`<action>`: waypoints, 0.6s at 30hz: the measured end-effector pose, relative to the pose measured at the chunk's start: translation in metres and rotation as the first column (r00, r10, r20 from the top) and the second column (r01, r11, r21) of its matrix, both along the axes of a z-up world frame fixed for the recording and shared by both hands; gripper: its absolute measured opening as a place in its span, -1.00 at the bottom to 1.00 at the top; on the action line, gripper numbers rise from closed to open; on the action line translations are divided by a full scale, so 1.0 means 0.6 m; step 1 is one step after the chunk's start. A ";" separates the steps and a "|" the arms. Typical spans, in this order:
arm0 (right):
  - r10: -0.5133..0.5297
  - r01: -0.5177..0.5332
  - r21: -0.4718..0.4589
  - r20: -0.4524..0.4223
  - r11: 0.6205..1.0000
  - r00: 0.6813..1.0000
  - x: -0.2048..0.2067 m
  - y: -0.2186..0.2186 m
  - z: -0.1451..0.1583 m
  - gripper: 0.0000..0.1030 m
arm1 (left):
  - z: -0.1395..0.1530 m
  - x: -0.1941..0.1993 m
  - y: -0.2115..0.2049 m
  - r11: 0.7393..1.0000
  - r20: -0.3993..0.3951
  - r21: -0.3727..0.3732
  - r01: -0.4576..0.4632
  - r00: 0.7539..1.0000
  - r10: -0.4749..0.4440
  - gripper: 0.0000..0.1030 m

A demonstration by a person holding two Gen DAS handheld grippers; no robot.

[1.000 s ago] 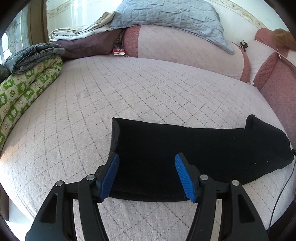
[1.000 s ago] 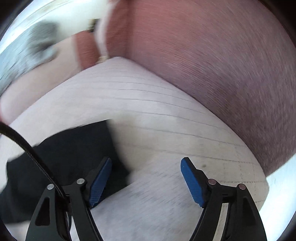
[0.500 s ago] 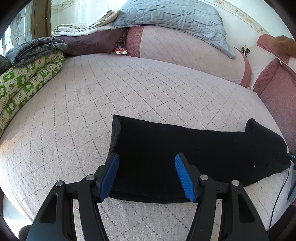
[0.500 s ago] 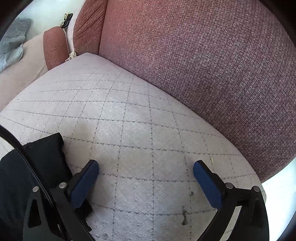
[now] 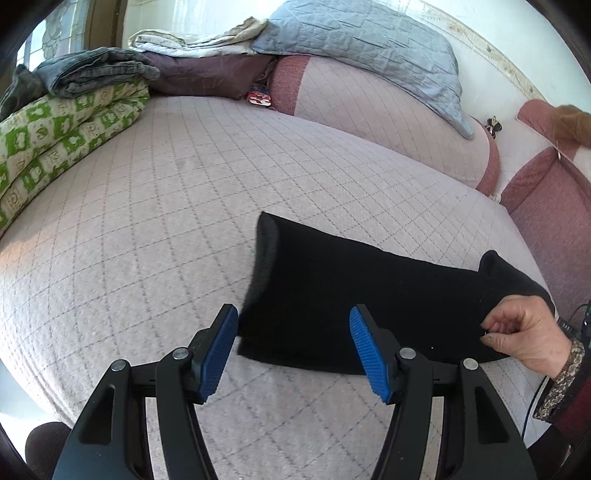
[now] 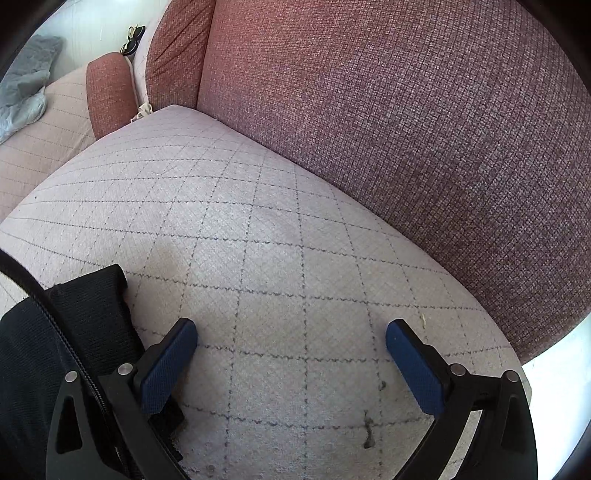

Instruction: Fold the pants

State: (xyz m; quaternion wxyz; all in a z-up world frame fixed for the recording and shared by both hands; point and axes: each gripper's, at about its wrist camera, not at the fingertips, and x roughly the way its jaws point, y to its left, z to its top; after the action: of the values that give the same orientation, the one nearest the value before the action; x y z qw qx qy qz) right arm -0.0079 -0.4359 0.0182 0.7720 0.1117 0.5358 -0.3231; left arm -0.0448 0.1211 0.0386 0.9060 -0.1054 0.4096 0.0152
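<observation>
Both tongs gape, holding nothing: left tongs [image 5: 293, 334], right tongs [image 6: 291, 343]; black pants [image 5: 369, 291] lie folded flat on the bed [image 5: 166, 221]; a bare hand [image 5: 524, 332] pinches their edge.

No legible text anywhere.

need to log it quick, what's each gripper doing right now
left gripper: open, over the black pants, gripping nothing
right gripper: wide open, empty

A wide sofa seat [image 5: 184, 192] in pale pink quilted fabric fills the view, brightly daylit. Maroon back cushions [image 6: 406, 129] rise at three o'clock — folded bedding [image 5: 62, 125] piles at ten o'clock, beside a window [image 5: 48, 40]. A white wall [image 5: 498, 33] stands behind.
</observation>
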 end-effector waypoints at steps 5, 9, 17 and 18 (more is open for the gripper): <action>-0.001 0.001 -0.001 0.000 1.000 1.000 0.000 0.000 0.000 1.00 | -0.003 -0.007 0.006 1.000 -0.013 -0.021 -0.017 1.000 0.017 0.21; -0.001 0.001 -0.001 -0.001 1.000 1.000 0.000 0.000 0.000 1.00 | 0.007 -0.026 0.004 1.000 -0.008 -0.009 -0.020 1.000 0.020 0.21; -0.002 0.002 -0.002 -0.001 1.000 1.000 0.001 0.001 -0.001 1.00 | 0.042 -0.052 0.011 0.999 0.019 0.003 -0.048 0.999 0.048 0.23; -0.002 0.002 -0.002 -0.001 1.000 1.000 0.001 0.001 -0.001 1.00 | 0.042 -0.051 0.018 0.998 0.021 0.009 -0.060 0.998 0.060 0.27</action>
State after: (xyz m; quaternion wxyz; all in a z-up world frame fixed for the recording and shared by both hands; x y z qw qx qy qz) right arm -0.0071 -0.4355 0.0177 0.7715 0.1114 0.5359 -0.3245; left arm -0.0755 0.1318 0.0640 0.9098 -0.1134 0.3968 0.0431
